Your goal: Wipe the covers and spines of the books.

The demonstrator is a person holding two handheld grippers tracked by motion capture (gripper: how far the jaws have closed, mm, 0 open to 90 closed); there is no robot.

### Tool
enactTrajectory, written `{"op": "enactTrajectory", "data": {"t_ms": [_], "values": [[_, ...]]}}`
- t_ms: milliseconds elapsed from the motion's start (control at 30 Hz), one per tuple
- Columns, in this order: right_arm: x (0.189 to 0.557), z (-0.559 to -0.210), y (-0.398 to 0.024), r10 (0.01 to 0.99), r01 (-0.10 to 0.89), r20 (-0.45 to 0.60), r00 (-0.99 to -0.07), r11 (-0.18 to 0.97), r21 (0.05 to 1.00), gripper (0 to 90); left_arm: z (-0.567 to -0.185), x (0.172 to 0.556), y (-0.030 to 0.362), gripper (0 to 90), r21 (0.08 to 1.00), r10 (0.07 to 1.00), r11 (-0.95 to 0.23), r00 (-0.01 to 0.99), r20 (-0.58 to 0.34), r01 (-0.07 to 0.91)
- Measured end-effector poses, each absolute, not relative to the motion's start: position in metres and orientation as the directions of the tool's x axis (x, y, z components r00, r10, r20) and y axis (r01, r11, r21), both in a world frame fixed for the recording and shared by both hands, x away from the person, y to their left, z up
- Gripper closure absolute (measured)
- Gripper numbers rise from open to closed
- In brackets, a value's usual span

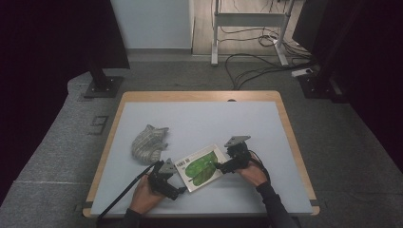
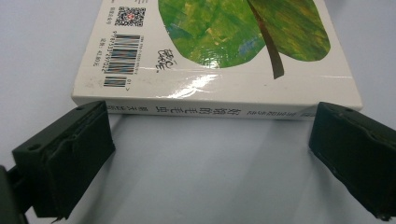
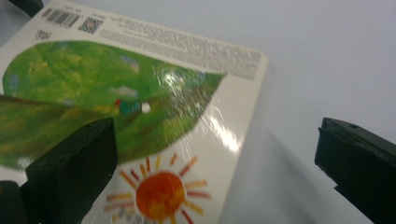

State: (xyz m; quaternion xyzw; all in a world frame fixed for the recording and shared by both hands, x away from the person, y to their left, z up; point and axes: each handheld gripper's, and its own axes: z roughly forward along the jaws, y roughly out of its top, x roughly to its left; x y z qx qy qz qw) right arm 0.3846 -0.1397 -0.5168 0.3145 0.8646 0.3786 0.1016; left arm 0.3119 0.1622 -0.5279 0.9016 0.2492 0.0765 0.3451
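1. Book (image 1: pixel 201 167) lies flat near the table's (image 1: pixel 199 116) front edge, back cover up.
2. Left gripper (image 1: pixel 179 191): jaws spread, empty, facing the book's spine, just short of it.
3. Right gripper (image 1: pixel 219 166): jaws wide apart, empty, over the book's right edge.
4. Cloth (image 1: pixel 148 143) left of the book, apart; bare tabletop beyond.

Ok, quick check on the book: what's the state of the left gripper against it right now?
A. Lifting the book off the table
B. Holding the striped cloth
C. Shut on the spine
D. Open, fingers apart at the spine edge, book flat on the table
D: the left gripper stands wide open with its fingers just short of the spine of the book, which lies flat on the table.
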Motion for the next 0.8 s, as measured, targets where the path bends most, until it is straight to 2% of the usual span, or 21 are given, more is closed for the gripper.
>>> {"op": "enactTrajectory", "data": {"t_ms": [400, 800], "values": [[0.409, -0.526, -0.117, 0.6, 0.51, 0.136, -0.788, 0.513, 0.69, 0.0, -0.528, 0.312, 0.162, 0.0, 0.661, 0.503, -0.637, 0.864, -0.035, 0.397], [0.409, -0.524, -0.108, 0.597, 0.543, 0.187, -0.78, 0.498, 0.676, 0.0, -0.528, 0.312, 0.162, 0.0, 0.661, 0.503, -0.636, 0.863, -0.035, 0.398]]}}
